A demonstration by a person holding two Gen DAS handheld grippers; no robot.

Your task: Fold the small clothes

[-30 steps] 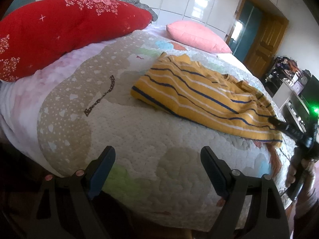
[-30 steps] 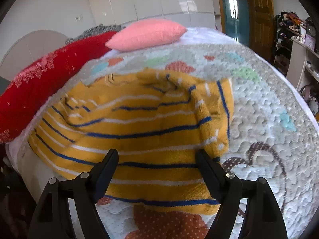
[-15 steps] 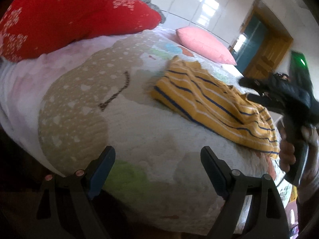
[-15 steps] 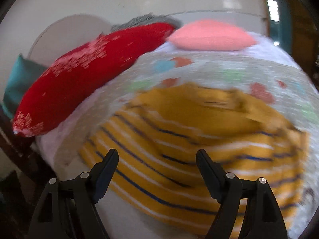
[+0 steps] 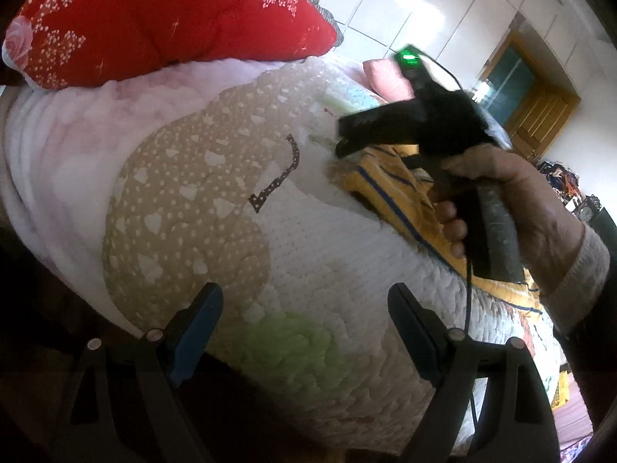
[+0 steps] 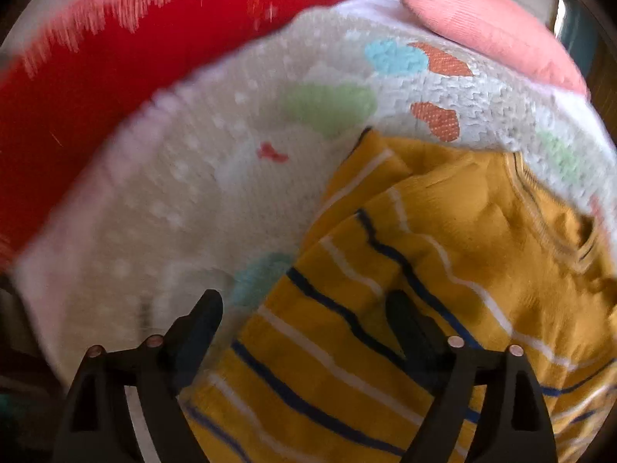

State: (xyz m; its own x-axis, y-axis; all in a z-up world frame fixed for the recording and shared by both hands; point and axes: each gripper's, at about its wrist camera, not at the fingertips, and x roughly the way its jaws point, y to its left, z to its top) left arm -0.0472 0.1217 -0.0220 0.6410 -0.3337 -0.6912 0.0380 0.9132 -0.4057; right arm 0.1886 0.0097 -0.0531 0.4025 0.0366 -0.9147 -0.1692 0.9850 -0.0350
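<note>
A yellow top with blue and white stripes lies folded on a quilted bed cover. My right gripper is open and hovers low over the top's left edge, one finger over the stripes and one over the quilt. In the left wrist view the right gripper reaches across above the top, held by a hand. My left gripper is open and empty near the bed's front edge.
A large red pillow lies at the back left of the bed and a pink pillow at the back right. A wooden door and cluttered shelves stand off to the right.
My right gripper has swung left and forward over the top's left edge, now crossing the left wrist view. My left gripper has tilted and shifted a little left.
</note>
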